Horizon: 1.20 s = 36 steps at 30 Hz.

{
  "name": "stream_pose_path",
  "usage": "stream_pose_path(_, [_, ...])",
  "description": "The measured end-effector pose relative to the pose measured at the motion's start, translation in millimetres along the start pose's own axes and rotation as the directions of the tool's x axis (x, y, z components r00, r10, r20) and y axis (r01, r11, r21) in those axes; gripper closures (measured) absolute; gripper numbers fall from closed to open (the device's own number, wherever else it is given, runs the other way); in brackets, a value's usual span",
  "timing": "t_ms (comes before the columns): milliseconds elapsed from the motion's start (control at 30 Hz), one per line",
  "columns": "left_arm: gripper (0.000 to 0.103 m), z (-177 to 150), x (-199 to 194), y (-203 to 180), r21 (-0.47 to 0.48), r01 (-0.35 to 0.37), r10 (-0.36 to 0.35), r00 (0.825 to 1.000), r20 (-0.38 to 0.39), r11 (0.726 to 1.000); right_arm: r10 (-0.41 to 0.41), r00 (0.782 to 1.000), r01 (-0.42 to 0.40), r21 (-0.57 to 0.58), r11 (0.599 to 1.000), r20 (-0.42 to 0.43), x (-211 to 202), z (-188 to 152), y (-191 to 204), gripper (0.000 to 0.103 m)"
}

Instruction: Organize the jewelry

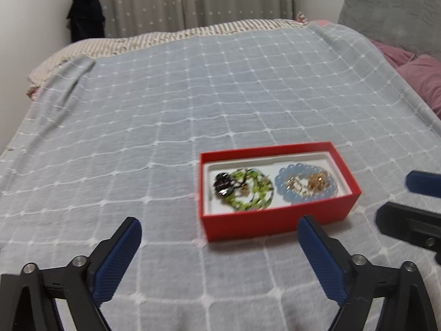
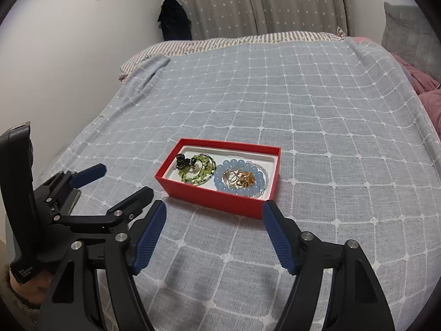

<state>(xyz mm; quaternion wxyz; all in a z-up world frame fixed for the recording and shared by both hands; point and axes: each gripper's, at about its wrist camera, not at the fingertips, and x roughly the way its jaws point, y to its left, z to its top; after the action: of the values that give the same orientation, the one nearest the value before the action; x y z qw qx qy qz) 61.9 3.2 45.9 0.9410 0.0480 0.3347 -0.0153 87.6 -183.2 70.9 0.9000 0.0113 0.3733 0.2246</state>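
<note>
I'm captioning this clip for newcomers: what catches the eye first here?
The red box on the grey checked bedspread, holding a green bead bracelet at its left and a pale blue bead bracelet around gold pieces at its right. Nearer the camera, the right gripper is open and empty.

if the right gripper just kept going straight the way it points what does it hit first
Most likely the near wall of the red box, which lies just ahead of the open right gripper. Depth is hard to judge, so it might touch the checked bedspread first.
</note>
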Motion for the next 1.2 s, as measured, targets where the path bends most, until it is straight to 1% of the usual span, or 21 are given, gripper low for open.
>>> stream_pose_path(100, [0.005, -7.4, -13.8, 7.0, -0.029, -0.036, 0.037, 0.999, 0.025, 0.999, 0.003, 1.000, -0.003, 0.003, 1.000, 0.015, -11.8, -7.3, 2.6, 0.024])
stream_pose_path(167, [0.004, -12.0, -20.6, 10.1, -0.051, -0.027, 0.029, 0.999, 0.035, 0.998, -0.002, 1.000, 0.002, 0.010, 1.000, 0.023, -17.6, -11.8, 3.3, 0.022])
stream_pose_path(200, [0.004, -14.5, -23.2, 11.2, -0.059, -0.021, 0.024, 0.999, 0.037, 0.998, -0.011, 1.000, 0.011, 0.009, 1.000, 0.026, -19.6, -14.0, 4.0, 0.022])
stream_pose_path(333, [0.003, -22.6, -28.4, 12.2, -0.070, -0.044, 0.047, 0.998, 0.046, 0.997, -0.066, 0.997, 0.067, -0.023, 0.998, 0.032, -24.6, -24.0, 10.8, 0.020])
stream_pose_path(433, [0.002, -28.1, -31.4, 12.3, -0.080, -0.029, 0.033, 0.999, 0.042, 0.996, -0.071, 0.997, 0.072, -0.033, 0.997, 0.032, -26.9, -28.5, 13.8, 0.017])
stream_pose_path(633, [0.001, -33.1, -40.7, 12.2, -0.088, -0.019, 0.025, 0.998, 0.066, 0.996, -0.101, 0.993, 0.105, -0.055, 0.993, 0.059, -34.4, -30.1, 17.3, 0.016])
stream_pose_path(733, [0.001, -33.7, -39.6, 13.3, -0.099, 0.007, -0.003, 0.999, 0.048, 0.995, -0.086, 0.995, 0.088, -0.037, 0.995, 0.050, -34.5, -30.3, 14.7, 0.014])
stream_pose_path(800, [0.001, -34.6, -38.5, 14.9, -0.115, 0.023, -0.019, 0.999, 0.037, 0.993, -0.092, 0.995, 0.094, -0.037, 0.995, 0.043, -32.1, -31.1, 14.7, 0.014])
stream_pose_path(867, [0.001, -35.7, -37.7, 15.7, -0.124, 0.019, -0.015, 0.999, 0.034, 0.992, -0.097, 0.995, 0.098, -0.040, 0.994, 0.034, -29.1, -32.2, 15.2, 0.013])
stream_pose_path(1000, [0.001, -36.6, -34.3, 18.4, -0.139, 0.017, -0.014, 1.000, 0.021, 0.990, -0.114, 0.993, 0.115, -0.049, 0.992, 0.014, -23.2, -34.9, 15.7, 0.006])
stream_pose_path(1067, [0.001, -36.4, -34.2, 19.4, -0.143, 0.014, -0.011, 1.000, 0.021, 0.990, -0.116, 0.993, 0.117, -0.054, 0.992, 0.009, -21.8, -35.8, 16.7, 0.004])
stream_pose_path(1133, [0.001, -36.4, -34.2, 19.6, -0.144, 0.009, -0.006, 1.000, 0.021, 0.990, -0.127, 0.992, 0.127, -0.059, 0.990, 0.009, -20.5, -36.5, 18.2, 0.000])
stream_pose_path(1200, [0.001, -36.6, -34.0, 19.7, -0.143, 0.008, -0.005, 1.000, 0.017, 0.990, -0.142, 0.990, 0.142, -0.068, 0.987, 0.014, -20.0, -37.1, 19.6, 0.000])
